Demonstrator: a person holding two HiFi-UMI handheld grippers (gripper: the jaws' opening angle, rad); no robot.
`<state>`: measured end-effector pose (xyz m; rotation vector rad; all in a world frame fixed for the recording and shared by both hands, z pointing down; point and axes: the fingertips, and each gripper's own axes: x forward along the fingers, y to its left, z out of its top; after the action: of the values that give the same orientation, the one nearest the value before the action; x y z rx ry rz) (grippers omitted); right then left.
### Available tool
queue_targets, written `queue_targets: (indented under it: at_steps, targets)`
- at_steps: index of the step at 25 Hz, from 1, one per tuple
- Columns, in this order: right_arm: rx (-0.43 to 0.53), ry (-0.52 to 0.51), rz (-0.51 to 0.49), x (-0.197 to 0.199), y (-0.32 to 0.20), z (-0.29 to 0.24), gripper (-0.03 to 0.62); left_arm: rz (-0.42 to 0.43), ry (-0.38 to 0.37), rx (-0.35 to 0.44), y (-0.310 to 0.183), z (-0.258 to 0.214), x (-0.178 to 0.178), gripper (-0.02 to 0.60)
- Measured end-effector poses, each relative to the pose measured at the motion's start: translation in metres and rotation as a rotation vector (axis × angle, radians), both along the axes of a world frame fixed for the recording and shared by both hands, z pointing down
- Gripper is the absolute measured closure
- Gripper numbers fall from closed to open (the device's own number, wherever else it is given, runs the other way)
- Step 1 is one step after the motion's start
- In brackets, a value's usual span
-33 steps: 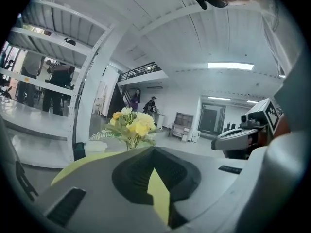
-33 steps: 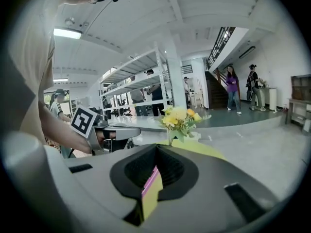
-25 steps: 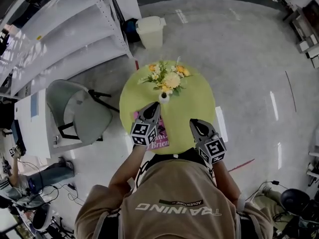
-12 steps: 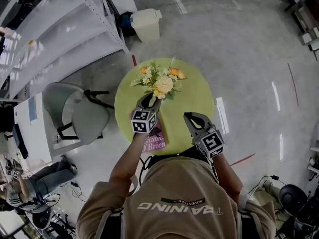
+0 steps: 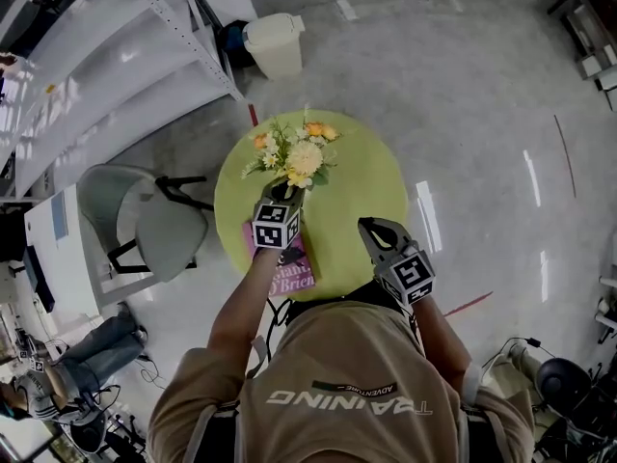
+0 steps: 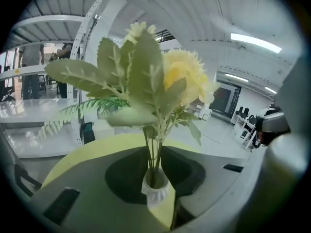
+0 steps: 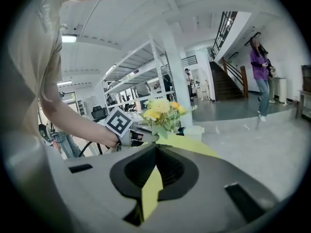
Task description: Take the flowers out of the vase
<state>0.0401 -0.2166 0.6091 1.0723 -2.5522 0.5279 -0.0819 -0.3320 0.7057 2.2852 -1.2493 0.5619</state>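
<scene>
Toward the far-left edge of the round green table [image 5: 371,162] stands the white vase [image 6: 155,193], flowers [image 5: 289,154] in it & not out yet: the stems run straight down into its neck, w/ a yellow bloom & big pale leaves fanning out above. L claw [image 5: 283,195] is on that neck. Its jaws have just been closing, the neck sits btwn them & both pads look pressed to its sides, so I read it as clamped on the vase, low under the leaves. Its marker cube [image 5: 275,226] faces up at me, above a pink book [image 5: 295,270] lying at the table's near-left edge. R claw [image 5: 371,227] hangs over the near-right part of the table, well apart from the vase & pointing roughly toward it. Its tips are together w/ nothing btwn them; only a sliver of green tabletop shows thru the slit further back. In the right gripper view the flowers show across the table w/ my left forearm [image 7: 73,125] & the cube just beside them. Off the table: grey chair [image 5: 145,222] to the left, white bin [image 5: 273,46] beyond the far edge, white shelving [image 5: 106,61] at far left. A person [image 7: 261,64] in a purple top stands by stairs [image 7: 228,84] way off in the bkgd.
</scene>
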Motion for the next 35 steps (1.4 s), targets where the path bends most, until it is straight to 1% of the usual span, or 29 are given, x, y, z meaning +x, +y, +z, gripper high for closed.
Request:
queue_targets:
  at_steps: [4, 10, 15, 20, 24, 26, 29, 32, 35]
  targets:
    - [-0.006, 0.001, -0.007, 0.001, 0.004, 0.002, 0.595, 0.012, -0.016, 0.04, -0.002, -0.009, 0.001, 0.512]
    - [0.009, -0.009, -0.023, 0.001, 0.006, -0.004, 0.596, 0.005, -0.009, 0.117, -0.005, -0.044, 0.003, 0.514]
    - [0.016, -0.016, -0.032, -0.006, 0.018, -0.011, 0.595, -0.014, 0.022, 0.181, 0.002, -0.079, -0.003, 0.523]
    - [0.033, -0.023, -0.041, -0.008, 0.03, -0.017, 0.596, -0.059, 0.066, 0.257, 0.001, -0.124, -0.013, 0.529]
    - [0.024, -0.035, -0.044, -0.008, 0.045, -0.017, 0.595, -0.089, 0.103, 0.291, 0.004, -0.156, -0.022, 0.532]
    - [0.017, -0.043, -0.045, -0.008, 0.051, -0.017, 0.595, -0.108, 0.122, 0.293, 0.007, -0.165, -0.028, 0.534]
    - [0.017, -0.052, -0.054, -0.01, 0.054, -0.017, 0.595, -0.146, 0.132, 0.271, 0.011, -0.167, -0.041, 0.534]
    - [0.021, -0.054, -0.074, -0.016, 0.056, -0.019, 0.596, -0.185, 0.124, 0.227, 0.021, -0.158, -0.061, 0.534]
    - [0.027, -0.054, -0.092, -0.026, 0.055, -0.021, 0.595, -0.221, 0.113, 0.167, 0.029, -0.143, -0.085, 0.534]
